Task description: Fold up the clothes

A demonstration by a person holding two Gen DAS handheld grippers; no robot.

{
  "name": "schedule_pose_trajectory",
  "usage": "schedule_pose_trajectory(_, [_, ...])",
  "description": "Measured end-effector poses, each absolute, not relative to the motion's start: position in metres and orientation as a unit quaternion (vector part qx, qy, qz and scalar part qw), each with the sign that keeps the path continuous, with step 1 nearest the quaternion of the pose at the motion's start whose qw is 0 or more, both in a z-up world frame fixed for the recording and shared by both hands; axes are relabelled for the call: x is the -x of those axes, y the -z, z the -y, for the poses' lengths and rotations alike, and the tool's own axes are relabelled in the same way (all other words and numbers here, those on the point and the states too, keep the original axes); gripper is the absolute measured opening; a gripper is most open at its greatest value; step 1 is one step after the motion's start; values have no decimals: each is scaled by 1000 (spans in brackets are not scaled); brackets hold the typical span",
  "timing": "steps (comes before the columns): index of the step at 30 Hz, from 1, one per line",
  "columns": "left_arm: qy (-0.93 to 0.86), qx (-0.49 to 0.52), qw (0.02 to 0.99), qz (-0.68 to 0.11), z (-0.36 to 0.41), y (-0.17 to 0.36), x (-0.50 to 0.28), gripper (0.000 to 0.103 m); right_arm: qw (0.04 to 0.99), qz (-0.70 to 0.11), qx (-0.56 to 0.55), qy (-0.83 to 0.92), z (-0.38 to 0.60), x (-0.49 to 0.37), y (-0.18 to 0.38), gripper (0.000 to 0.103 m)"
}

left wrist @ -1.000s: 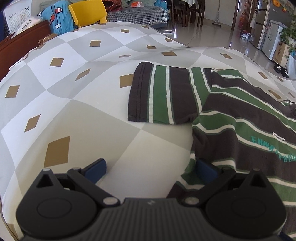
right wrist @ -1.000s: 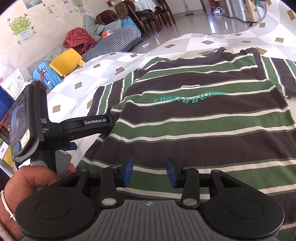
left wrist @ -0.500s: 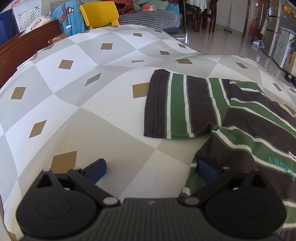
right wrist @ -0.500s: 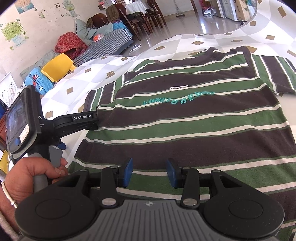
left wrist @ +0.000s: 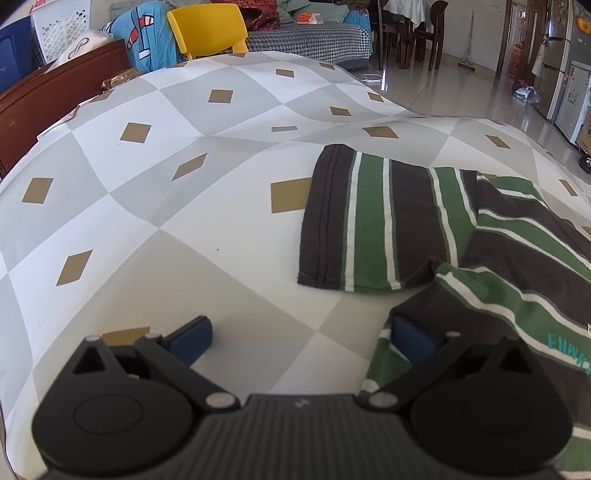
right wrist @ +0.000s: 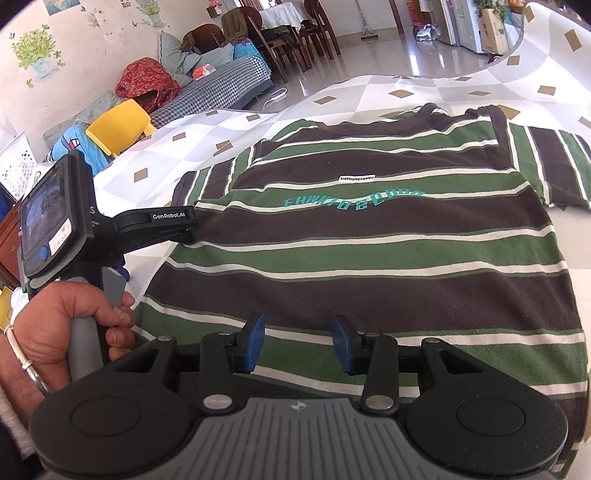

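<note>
A brown, green and white striped T-shirt (right wrist: 388, 236) lies flat, front up, on a checked sheet (left wrist: 184, 206). In the left wrist view its left sleeve (left wrist: 369, 221) lies spread and its side edge (left wrist: 480, 310) runs to the lower right. My left gripper (left wrist: 301, 341) is wide open at the shirt's left side edge, its right finger on the fabric and its left finger over the sheet. It also shows in the right wrist view (right wrist: 155, 225), held by a hand. My right gripper (right wrist: 298, 341) is open and empty over the shirt's bottom hem.
A yellow chair (left wrist: 207, 27), a wooden bed frame (left wrist: 55, 99) and a sofa with clothes (right wrist: 207, 92) stand beyond the sheet. Dining chairs (right wrist: 295, 40) and tiled floor lie farther off. The sheet's far edge drops to the floor.
My left gripper has moved left and forward along the shirt's side, so less shirt lies under it. My right gripper has drawn back slightly toward the hem. Both stay open.
</note>
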State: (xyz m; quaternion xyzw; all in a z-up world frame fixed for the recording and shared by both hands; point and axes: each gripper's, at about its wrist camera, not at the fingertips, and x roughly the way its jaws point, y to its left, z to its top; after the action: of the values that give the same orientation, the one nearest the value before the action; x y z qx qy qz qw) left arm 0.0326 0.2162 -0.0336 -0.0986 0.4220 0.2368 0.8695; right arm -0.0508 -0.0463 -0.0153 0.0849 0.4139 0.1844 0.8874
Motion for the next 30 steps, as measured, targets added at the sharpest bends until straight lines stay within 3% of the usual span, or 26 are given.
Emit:
schedule_pose_trajectory(17, [-215,60,880,-419,-187,18,-18,103,888,-422,-90,-160,67,50,15,42])
schedule_pose_trajectory(30, [-142,34,893,-425,-145,8,31,103,893,-418,-11,-165,49,57,15,48])
